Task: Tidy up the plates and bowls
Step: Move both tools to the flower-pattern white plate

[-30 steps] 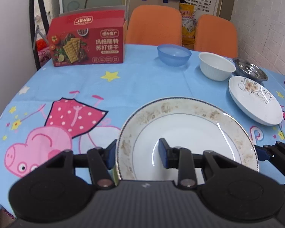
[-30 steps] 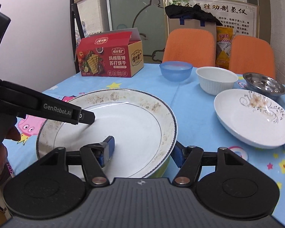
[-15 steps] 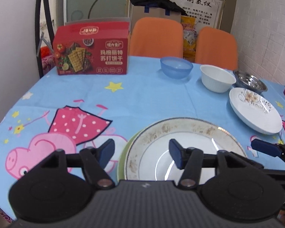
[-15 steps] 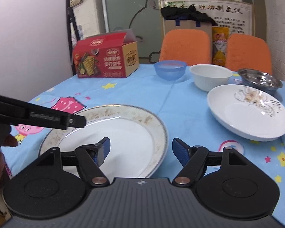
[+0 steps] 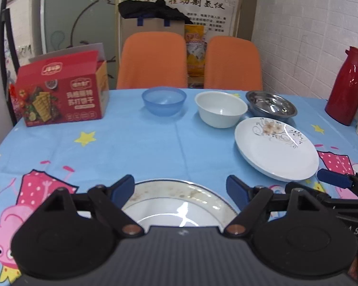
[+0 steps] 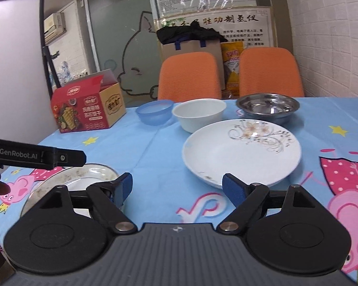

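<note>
Both hand-held grippers have let go of the gold-rimmed plate (image 5: 179, 205), which lies flat on the table (image 5: 155, 147); the left hand-held gripper (image 5: 180, 189), just opened, and the right hand-held gripper (image 6: 177, 186) stand apart, empty.

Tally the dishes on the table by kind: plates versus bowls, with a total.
Plates: 2, the gold-rimmed plate and the flowered plate
Bowls: 3, the blue bowl, the white bowl and the steel bowl
Total: 5
</note>
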Demonstrator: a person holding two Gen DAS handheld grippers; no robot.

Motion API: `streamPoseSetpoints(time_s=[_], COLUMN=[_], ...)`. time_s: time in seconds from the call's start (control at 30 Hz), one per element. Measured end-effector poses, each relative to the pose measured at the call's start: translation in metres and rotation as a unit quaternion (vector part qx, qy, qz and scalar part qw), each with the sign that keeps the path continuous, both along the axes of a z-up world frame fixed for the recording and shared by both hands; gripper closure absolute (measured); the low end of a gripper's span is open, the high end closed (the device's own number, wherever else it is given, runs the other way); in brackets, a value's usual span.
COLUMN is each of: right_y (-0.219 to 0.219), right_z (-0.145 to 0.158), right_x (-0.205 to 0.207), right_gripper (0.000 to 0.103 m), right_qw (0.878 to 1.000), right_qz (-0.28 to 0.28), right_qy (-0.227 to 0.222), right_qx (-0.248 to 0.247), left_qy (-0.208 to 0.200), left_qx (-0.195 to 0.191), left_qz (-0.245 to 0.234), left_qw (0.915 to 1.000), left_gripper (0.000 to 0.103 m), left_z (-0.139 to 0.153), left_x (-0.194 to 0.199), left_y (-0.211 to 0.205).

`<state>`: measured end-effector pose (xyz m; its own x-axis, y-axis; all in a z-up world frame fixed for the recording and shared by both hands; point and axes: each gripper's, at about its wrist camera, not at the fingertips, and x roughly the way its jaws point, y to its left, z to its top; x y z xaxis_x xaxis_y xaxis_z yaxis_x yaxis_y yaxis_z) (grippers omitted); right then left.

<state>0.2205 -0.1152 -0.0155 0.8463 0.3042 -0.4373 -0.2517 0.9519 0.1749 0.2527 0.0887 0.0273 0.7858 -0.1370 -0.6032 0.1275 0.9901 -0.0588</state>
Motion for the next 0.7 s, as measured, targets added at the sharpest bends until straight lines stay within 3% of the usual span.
streamPoseSetpoints(time_s=[0.03,0.07,0.27,0.43,0.7], right_y=[-0.010,-0.018,-0.065,-0.086,-0.090], right_z=[0.000,0.000,-0.005,-0.011,-0.026], right_x=[0.002,0.003,0.019,0.059,0.111], right_gripper=[0.000,0.000,0.000,0.000,0.000], right_qw=[1.000,1.000,0.996,0.995,0.993], right_qz=[-0.013,-0.024,-0.083,-0.088,-0.086], right_qy=[0.000,0.001,0.017,0.043,0.076], right_qx=[-0.001,0.000,-0.001,-0.017,-0.026], left_qy=[0.002,0.003,0.030,0.058,0.103], left_qx=[0.000,0.000,0.011,0.026,0.015], left_qz=[-0.008,-0.014,-0.060,-0.063,-0.080], left_qw=[1.0000,0.9999,0.9977,0.9960,0.9914], left_gripper=[0.010,0.008,0.007,0.006,0.006], left_z=[0.000,-0.001,-0.005,-0.011,-0.032], left_x=[0.004,0.008,0.049,0.095,0.152], left_y=[-0.007,-0.013,-0.051,-0.079,-0.113])
